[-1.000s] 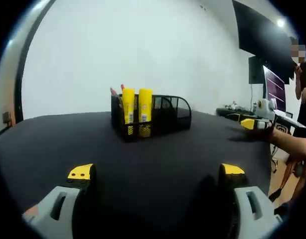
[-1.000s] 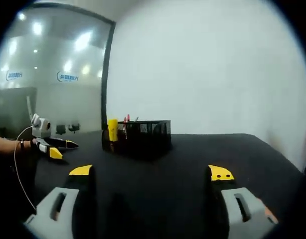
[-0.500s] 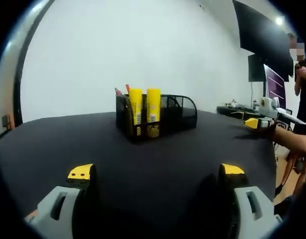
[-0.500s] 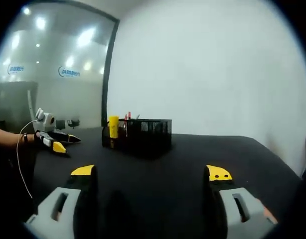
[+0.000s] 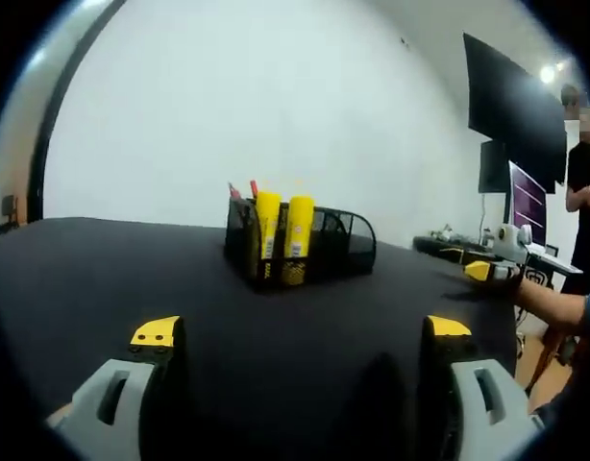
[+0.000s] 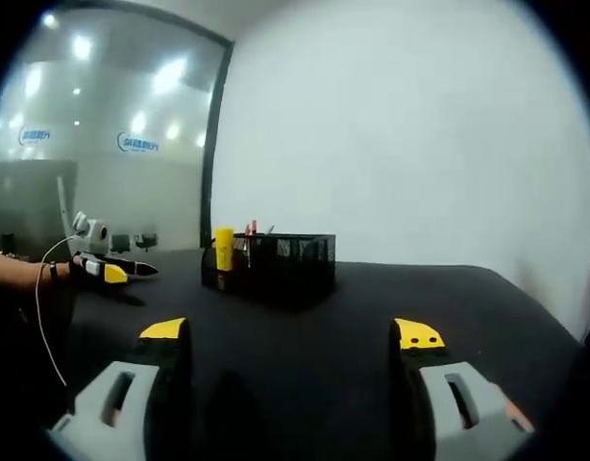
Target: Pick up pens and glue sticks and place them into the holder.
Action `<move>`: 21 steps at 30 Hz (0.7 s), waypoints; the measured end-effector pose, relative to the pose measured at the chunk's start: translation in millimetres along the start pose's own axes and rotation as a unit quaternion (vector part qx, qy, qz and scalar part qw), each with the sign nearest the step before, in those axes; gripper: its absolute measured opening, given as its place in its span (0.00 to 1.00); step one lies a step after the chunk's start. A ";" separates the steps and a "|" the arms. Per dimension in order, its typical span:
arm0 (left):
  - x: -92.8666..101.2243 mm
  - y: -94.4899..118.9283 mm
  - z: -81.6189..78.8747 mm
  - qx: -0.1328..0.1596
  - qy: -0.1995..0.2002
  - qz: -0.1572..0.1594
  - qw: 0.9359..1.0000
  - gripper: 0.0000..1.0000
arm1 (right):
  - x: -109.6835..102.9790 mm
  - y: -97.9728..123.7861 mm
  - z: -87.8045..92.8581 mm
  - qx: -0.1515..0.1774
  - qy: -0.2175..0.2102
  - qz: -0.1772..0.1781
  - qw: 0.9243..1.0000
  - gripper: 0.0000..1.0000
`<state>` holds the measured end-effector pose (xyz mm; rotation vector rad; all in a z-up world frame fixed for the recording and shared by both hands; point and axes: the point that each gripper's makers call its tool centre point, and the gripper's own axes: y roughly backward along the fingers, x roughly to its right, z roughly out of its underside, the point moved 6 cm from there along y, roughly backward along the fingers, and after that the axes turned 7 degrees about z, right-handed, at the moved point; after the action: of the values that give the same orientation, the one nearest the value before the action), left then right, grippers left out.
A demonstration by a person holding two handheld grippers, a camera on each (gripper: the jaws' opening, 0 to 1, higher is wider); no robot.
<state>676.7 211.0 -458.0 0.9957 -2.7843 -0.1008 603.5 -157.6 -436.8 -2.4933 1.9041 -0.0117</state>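
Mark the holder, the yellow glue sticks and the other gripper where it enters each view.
holder (image 5: 338, 235): left gripper view, mesh wall.
glue sticks (image 5: 298, 223): left gripper view, right stick's body.
right gripper (image 5: 479, 271): left gripper view, yellow tip.
left gripper (image 6: 114, 273): right gripper view, yellow tip.

Each gripper, the left gripper (image 5: 300, 331) and the right gripper (image 6: 292, 333), has two light grey moulded jaws with a slot-shaped cut-out in each, capped by black tips bearing yellow pads. On the right gripper's right-hand pad two small dark dots show. A thin white cable (image 6: 40, 317) loops beside the left gripper.
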 end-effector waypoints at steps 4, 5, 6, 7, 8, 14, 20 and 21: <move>-0.1 0.5 0.8 -0.004 -0.001 0.002 1.000 0.96 | 1.4 -1.2 1.9 -0.004 0.003 -0.001 1.000 0.78; -0.2 1.1 -0.1 -0.001 0.001 0.003 1.000 0.96 | 1.3 -1.5 2.4 -0.005 0.005 -0.001 1.000 0.78; -0.7 1.4 -0.9 0.002 0.003 0.003 1.000 0.96 | 1.0 -1.7 2.8 -0.006 0.007 -0.002 1.000 0.78; -1.0 1.5 -1.1 0.003 0.004 0.002 1.000 0.96 | 0.9 -1.7 2.9 -0.007 0.008 -0.002 1.000 0.77; -1.0 1.4 -1.1 0.003 0.004 0.002 1.000 0.96 | 1.3 -1.9 3.2 -0.007 0.009 -0.002 1.000 0.77; -0.7 0.6 0.4 -0.003 0.001 0.002 1.000 0.96 | 2.0 -2.1 3.5 -0.008 0.008 -0.002 1.000 0.77; -1.1 0.7 0.4 -0.003 -0.001 0.000 1.000 0.96 | 1.0 -2.3 4.7 -0.012 0.013 -0.002 1.000 0.76; -1.0 0.6 0.5 -0.003 -0.001 0.001 1.000 0.96 | 0.8 -2.3 4.7 -0.012 0.013 -0.003 1.000 0.76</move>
<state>677.0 212.1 -458.6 0.9928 -2.7852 -0.1099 606.0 -157.8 -441.4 -2.5267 1.9181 -0.0230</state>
